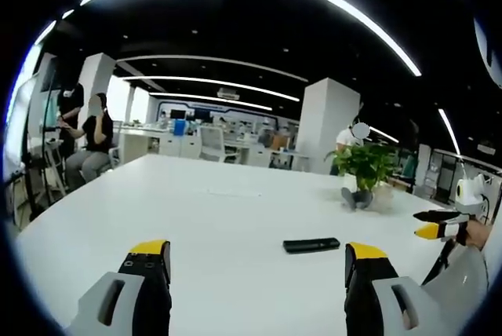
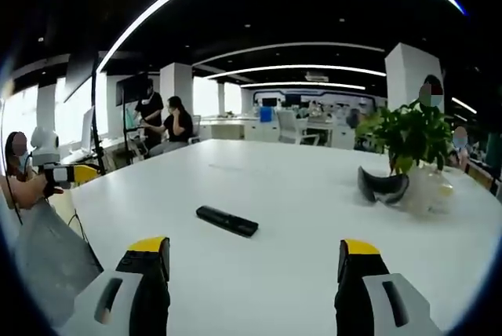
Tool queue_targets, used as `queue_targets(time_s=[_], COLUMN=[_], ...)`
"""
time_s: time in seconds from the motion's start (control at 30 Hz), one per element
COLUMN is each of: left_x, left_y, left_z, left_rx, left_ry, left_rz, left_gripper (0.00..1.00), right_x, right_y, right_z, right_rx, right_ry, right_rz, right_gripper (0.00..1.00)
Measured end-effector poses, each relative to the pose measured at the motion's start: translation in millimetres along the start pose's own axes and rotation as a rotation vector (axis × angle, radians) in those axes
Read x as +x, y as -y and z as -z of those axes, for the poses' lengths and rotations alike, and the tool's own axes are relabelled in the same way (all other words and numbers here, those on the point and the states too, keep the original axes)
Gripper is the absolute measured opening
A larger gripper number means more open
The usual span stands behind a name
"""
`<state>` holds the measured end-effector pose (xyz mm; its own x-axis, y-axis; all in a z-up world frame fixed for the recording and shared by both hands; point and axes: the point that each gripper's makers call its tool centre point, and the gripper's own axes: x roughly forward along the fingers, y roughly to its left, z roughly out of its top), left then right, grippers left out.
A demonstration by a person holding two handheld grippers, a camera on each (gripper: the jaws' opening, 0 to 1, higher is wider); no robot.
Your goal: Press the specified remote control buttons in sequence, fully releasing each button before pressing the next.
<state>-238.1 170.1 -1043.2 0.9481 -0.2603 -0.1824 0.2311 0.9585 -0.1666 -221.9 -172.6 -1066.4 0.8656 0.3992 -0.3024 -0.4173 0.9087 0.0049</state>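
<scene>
A slim black remote control (image 1: pixel 311 245) lies flat on the white table (image 1: pixel 196 195). In the left gripper view it sits a little ahead of my left gripper (image 1: pixel 257 251), nearer the right jaw; the jaws stand wide apart with nothing between them. My right gripper (image 1: pixel 438 231) comes in from the right edge of that view, held by a hand. In the right gripper view the remote control (image 2: pixel 227 220) lies angled ahead of my right gripper (image 2: pixel 254 246), which is open and holds nothing. The left gripper (image 2: pixel 67 174) hangs at the far left past the table's edge.
A potted green plant (image 2: pixel 412 136) stands on the table (image 2: pixel 314 195) to the right, with a dark curved object (image 2: pixel 384 185) at its base. Two people (image 2: pixel 165 126) are at desks behind the far left. Office desks and white pillars fill the background.
</scene>
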Motion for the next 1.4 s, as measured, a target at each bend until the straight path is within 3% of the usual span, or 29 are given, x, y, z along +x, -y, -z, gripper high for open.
queue_targets(time_s=[1.23,1.4], left_x=[-1.4,-1.8], left_y=[-6.3,-8.1], left_z=[2.5,1.7], left_rx=[0.008,0.004], left_ry=[-0.011,-0.007], left_rz=[-0.027,-0.033], left_gripper=[0.95,0.92], right_x=[0.3,-0.6], right_y=[1.8,5.9], right_z=[0.8,1.7], right_rx=[-0.005,-0.015], right_ry=[-0.008,-0.013], right_rz=[0.012,0.036], right_gripper=[0.88,0.83])
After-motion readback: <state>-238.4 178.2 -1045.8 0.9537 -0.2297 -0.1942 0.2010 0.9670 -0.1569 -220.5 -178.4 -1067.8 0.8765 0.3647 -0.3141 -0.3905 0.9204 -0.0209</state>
